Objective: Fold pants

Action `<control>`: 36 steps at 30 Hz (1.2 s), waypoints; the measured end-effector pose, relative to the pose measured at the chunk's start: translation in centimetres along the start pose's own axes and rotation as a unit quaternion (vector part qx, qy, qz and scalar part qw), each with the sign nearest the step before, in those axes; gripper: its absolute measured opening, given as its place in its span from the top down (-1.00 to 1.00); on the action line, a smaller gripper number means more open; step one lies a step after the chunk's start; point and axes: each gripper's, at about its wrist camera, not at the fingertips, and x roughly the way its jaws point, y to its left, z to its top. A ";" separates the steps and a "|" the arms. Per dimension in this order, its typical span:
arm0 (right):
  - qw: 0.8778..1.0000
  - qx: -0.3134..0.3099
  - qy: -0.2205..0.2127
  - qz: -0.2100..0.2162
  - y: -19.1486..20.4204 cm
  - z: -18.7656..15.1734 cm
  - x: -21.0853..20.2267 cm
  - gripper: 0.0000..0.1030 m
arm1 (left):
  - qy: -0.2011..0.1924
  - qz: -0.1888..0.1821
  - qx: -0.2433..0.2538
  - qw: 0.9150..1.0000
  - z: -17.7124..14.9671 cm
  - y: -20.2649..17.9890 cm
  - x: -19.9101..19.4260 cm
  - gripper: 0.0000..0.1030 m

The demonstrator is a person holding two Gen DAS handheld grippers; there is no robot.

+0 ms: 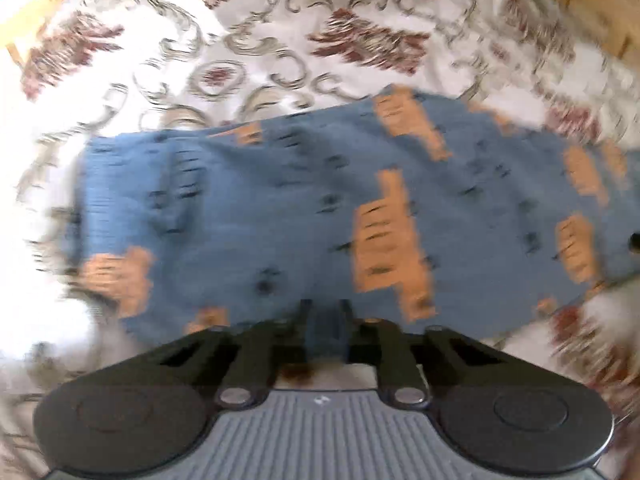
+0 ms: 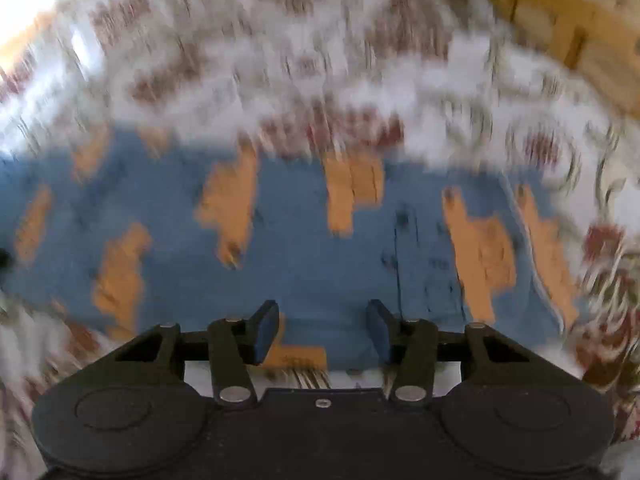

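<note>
— Pants [image 1: 320,208]: spread flat on the patterned cloth [image 1: 280,40], near hem pinched by the left tool [image 1: 326,320]?
— Yes; the right tool [image 2: 322,328] is held spread above. Lifted one-sided, a skewed fold could be caused.

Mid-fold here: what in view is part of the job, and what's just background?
Part of the job:
- blue pants with orange patches
- left tool, closed on the pants' near edge
- right tool, open over the pants

Just there:
- floral bedspread under the pants
- wooden surface beyond it, too blurred to identify
</note>
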 end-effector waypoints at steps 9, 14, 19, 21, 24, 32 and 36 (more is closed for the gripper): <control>0.999 0.002 -0.007 -0.043 -0.7 -0.8 -0.6 0.05 | 0.000 0.071 0.035 0.997 -1.9 3.5 -1.1 0.83; 0.997 -0.037 -0.074 -0.003 0.4 -1.1 -3.6 -0.43 | -0.056 0.034 -0.004 0.998 -1.3 2.5 -4.5 0.13; 0.997 -0.038 -0.041 0.061 0.2 0.3 -1.4 -0.40 | -0.128 -0.019 -0.001 0.992 3.7 -0.8 -3.8 -0.04; 0.991 -0.037 -0.053 0.114 0.0 2.2 -1.2 -0.73 | -0.154 -0.048 -0.002 0.987 5.9 -1.8 -2.4 -0.16; 0.976 -0.050 -0.065 0.204 -0.1 6.3 -0.1 -0.81 | -0.156 -0.080 -0.012 0.985 7.9 -2.8 0.8 -0.17; 0.934 -0.090 -0.034 0.343 3.6 18.3 6.4 -0.57 | -0.136 -0.059 -0.005 0.989 5.2 -2.7 4.6 0.19; 0.925 -0.125 -0.024 0.358 7.1 20.1 8.3 -0.42 | -0.158 -0.035 0.017 0.987 5.0 -3.9 3.8 0.88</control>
